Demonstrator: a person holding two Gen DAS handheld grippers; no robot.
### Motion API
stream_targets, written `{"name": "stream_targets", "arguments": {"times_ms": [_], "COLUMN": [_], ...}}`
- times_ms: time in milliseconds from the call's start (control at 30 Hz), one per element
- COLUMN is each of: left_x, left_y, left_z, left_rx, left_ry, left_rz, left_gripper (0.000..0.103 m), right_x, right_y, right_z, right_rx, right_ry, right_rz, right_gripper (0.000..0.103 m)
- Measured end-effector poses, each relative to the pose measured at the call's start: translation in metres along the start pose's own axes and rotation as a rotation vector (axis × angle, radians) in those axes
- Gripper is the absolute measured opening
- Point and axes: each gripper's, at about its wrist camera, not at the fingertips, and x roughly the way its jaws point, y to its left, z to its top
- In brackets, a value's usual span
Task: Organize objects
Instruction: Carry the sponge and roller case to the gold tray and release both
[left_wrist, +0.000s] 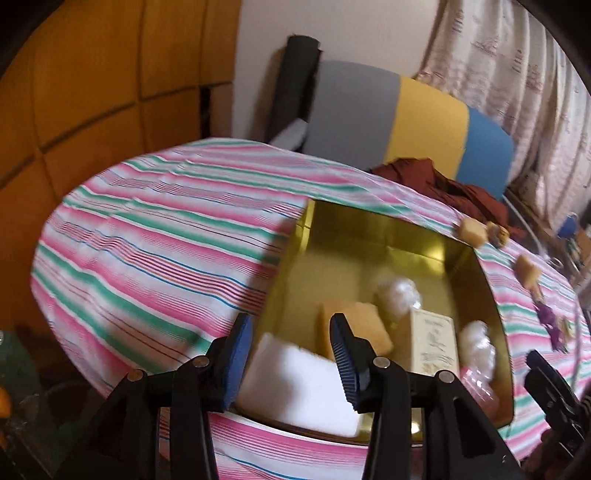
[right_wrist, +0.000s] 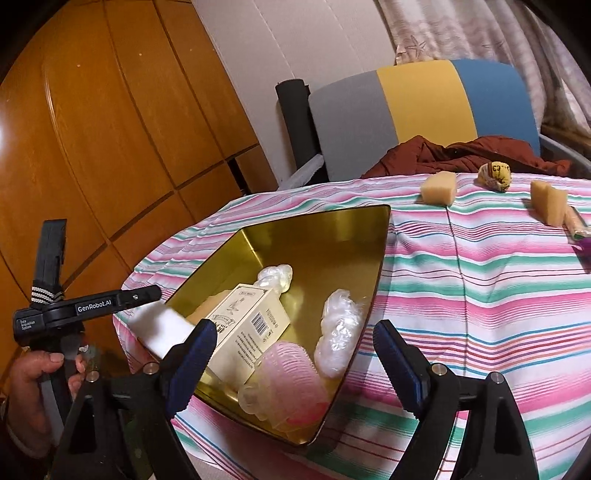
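Box flat in gold tin, long axis toward far-left corner (both claws agape, empty).

We see the tin standing on the table near its front edge, toward the left side. In the tin a carton lies in the middle, a sponge block and a white block to its left, two wrapped bundles behind and to its right, and a ribbed piece at the tin's near corner. Along the table's far edge, right of the tin, lie two sponge pieces with a wrapped ball between them. A chair stands behind the table, cloth heaped on its seat.
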Motion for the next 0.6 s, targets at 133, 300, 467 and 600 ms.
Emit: {"name": "stream_targets", "arguments": {"times_ms": [133,300,467,600], "left_x": [-0.006,-0.009,-0.013,-0.018], "left_y": [0.007,0.002,-0.026,-0.054], "left_z": [0.0,-0.004,-0.013,-0.023], "left_rx": [-0.019,-0.035,0.031,0.114], "left_ry": [-0.015,-0.018,-0.027,-0.033], "left_rz": [0.012,-0.055,-0.177,-0.248], "left_gripper": [0.044,0.044,0.048,0.05], "right_x": [-0.001,-0.002,-0.003,-0.006], "right_y": [-0.002,-0.005,-0.008,-0.014], "right_z": [0.0,0.0,0.001,0.003], "right_rx": [0.011,0.021,0.031,0.043], "right_ry": [-0.003,-0.009,-0.011,-0.02], "right_rz": [-0.002,-0.008,-0.02,-0.04], "right_gripper": [0.087,0.087,0.087,0.087]}}
